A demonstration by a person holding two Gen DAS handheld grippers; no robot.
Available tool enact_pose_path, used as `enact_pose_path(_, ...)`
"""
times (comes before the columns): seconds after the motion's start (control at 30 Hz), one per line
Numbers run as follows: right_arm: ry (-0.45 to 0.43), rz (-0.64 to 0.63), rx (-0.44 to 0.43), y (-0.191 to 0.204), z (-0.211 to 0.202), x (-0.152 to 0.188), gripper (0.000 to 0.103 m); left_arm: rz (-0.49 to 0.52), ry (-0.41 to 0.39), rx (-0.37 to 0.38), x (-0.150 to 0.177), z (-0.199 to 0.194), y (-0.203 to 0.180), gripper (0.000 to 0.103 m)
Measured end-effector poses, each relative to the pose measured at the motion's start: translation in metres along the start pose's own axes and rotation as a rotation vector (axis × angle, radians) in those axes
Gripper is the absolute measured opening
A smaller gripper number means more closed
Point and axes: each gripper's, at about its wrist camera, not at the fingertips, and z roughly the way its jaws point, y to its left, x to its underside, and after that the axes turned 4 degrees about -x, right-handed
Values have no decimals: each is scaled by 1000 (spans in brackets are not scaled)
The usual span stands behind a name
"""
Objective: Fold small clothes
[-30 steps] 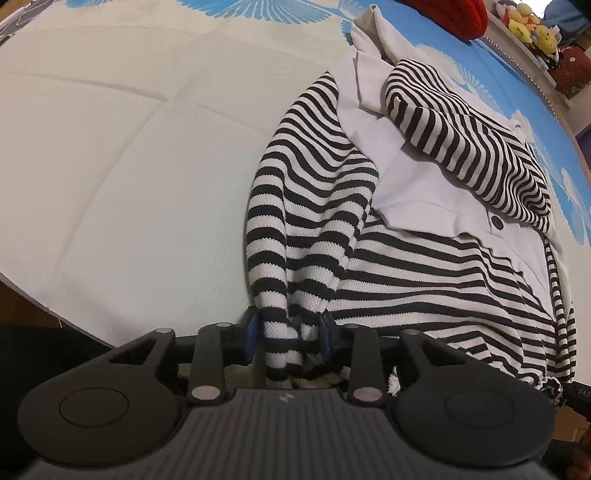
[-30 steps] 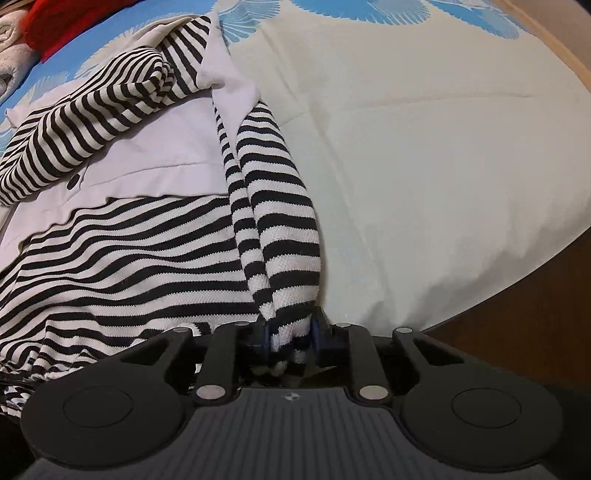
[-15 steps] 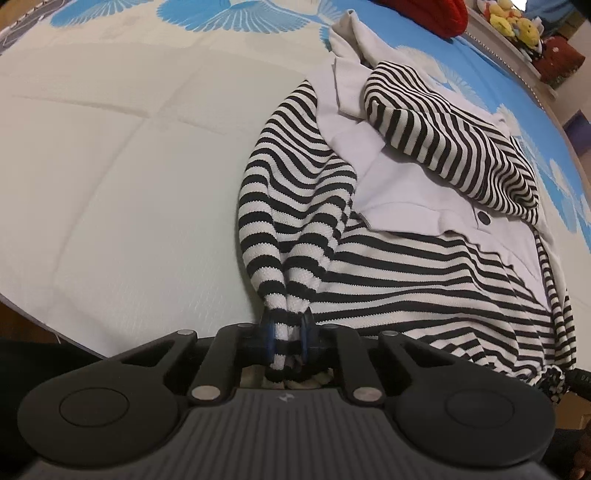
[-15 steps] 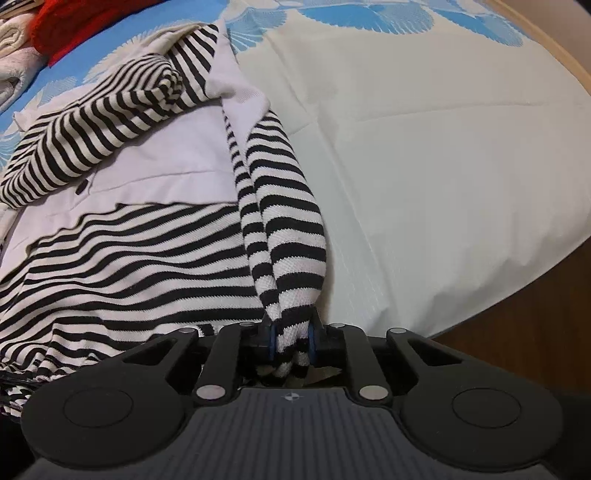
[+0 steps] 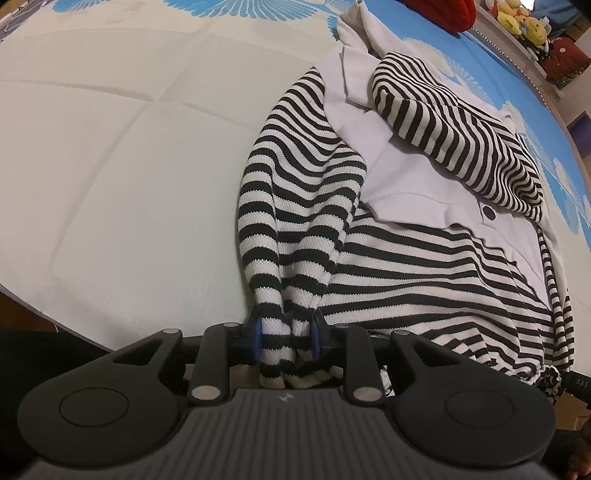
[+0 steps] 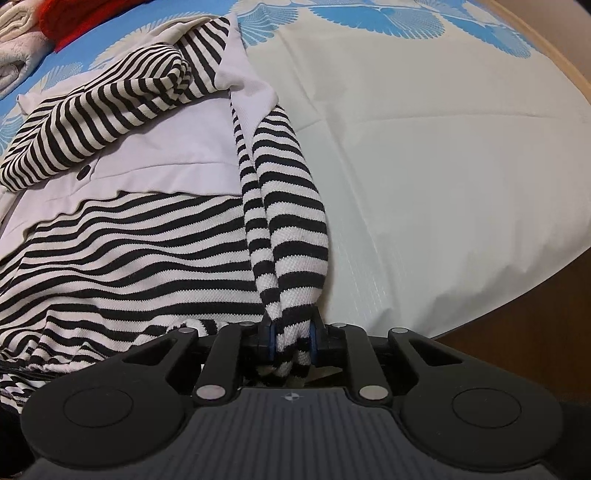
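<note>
Left gripper (image 5: 286,338), bottom centre of the left wrist view: its blue pads (image 5: 256,339) flank a bunched hem corner of the striped top (image 5: 424,269). The jaws are opening at this moment, yet the cloth fills the gap and both pads appear to press on it, so the hold reads as a loosening grasp rather than a release. Right gripper (image 6: 291,338), bottom centre of the right wrist view: jaws narrowly set and clenched on the opposite hem corner, the fabric gathered into a taut rope rising from the pads (image 6: 272,341).

The top lies flat across the centre of both views, on the pale sheet (image 5: 110,166) near the bed's lower edge. One striped sleeve (image 5: 454,125) is folded diagonally over the white chest panel (image 5: 417,184), upper right in the left view, upper left in the right view. A dark button (image 5: 489,211) sits just below the sleeve.

Step in hand, as judged: both hem corners are pinched for folding the lower half up toward the collar. To do it well, the left grasp should be firm before any lift; the two corners should rise together and level, travel up the frame at one pace, and land square on the shoulders without dragging the folded sleeve askew.

Beyond the garment: blue fan-patterned bedding (image 6: 388,14) along the top, a red cloth (image 6: 70,22) at upper left of the right view, soft toys (image 5: 521,18) at upper right of the left view.
</note>
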Motion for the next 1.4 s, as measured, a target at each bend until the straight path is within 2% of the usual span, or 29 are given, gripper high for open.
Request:
enact_pose_path(0.47,4,-40,3,3,-1,3,17,22,10,0,4,0,1,31)
enact_pose_path(0.53,3,-38,2,3,-2,3,16,35,5,0,5,1,0,27)
enact_pose_path(0.6,-3,-36,-1,3,-2,3,13,46,-4,8,5,0,-2,14)
enact_pose_path(0.8,-86,0,-33,0,-18,-1,9,57,-60,34,4,-16,-4,9)
enact_pose_path(0.97,-207,-8,-95,3,-56,-6,8,79,-155,91,0,-55,-3,9)
enact_pose_path(1.07,-272,-5,-152,2,-86,-8,8,69,-219,174,1,-94,3,9)
enact_pose_path(1.17,-336,8,-226,-3,-126,-4,7,33,-296,261,17,-145,16,9)
enact_pose_path(1.27,-408,20,-309,-10,-178,8,7,-18,-364,307,37,-182,30,9)
enact_pose_path(1.33,-457,24,-356,-15,-206,16,7,-62,-378,319,40,-190,32,9)
enact_pose_path(1.4,-502,28,-379,-19,-225,17,7,-82,-363,324,30,-184,29,9)
